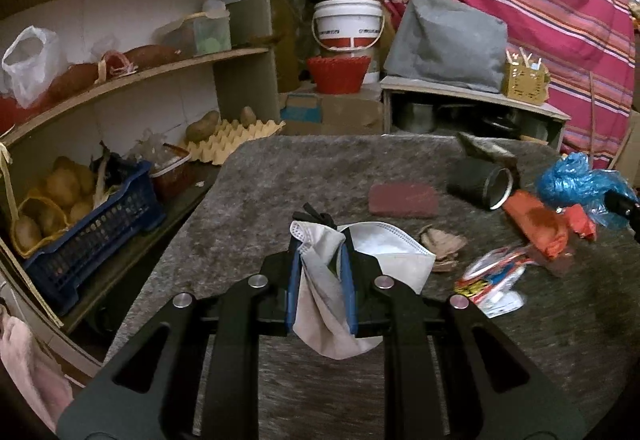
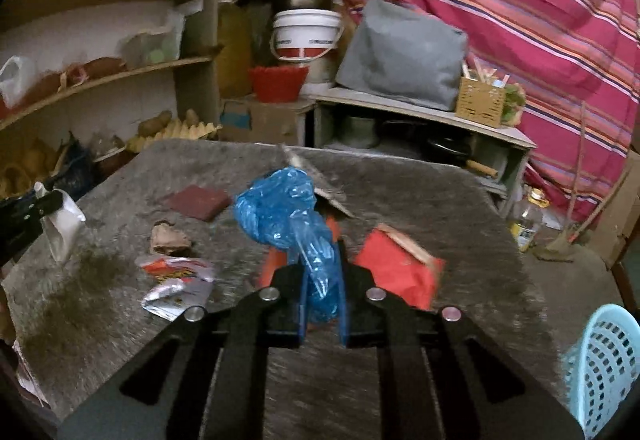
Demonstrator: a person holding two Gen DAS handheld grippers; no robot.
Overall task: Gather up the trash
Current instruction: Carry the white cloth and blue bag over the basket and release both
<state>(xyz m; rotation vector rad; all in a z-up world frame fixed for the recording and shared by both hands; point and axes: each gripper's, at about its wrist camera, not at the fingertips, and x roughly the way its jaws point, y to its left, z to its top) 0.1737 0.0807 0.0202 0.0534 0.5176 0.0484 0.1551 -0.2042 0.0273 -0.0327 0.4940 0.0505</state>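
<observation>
Your left tongs (image 1: 320,240) are clamped on a white face mask (image 1: 384,252), held just above the grey desk (image 1: 280,167). Your right tongs (image 2: 322,260) are pinched on a crumpled blue plastic bag (image 2: 280,207), which bulges past the tips. On the desk beyond: a dark red pad (image 1: 404,199), a brown scrap (image 1: 440,242), a foil wrapper (image 2: 176,280), red packaging (image 2: 400,272). A light blue basket (image 2: 604,368) stands beside the desk's right edge.
</observation>
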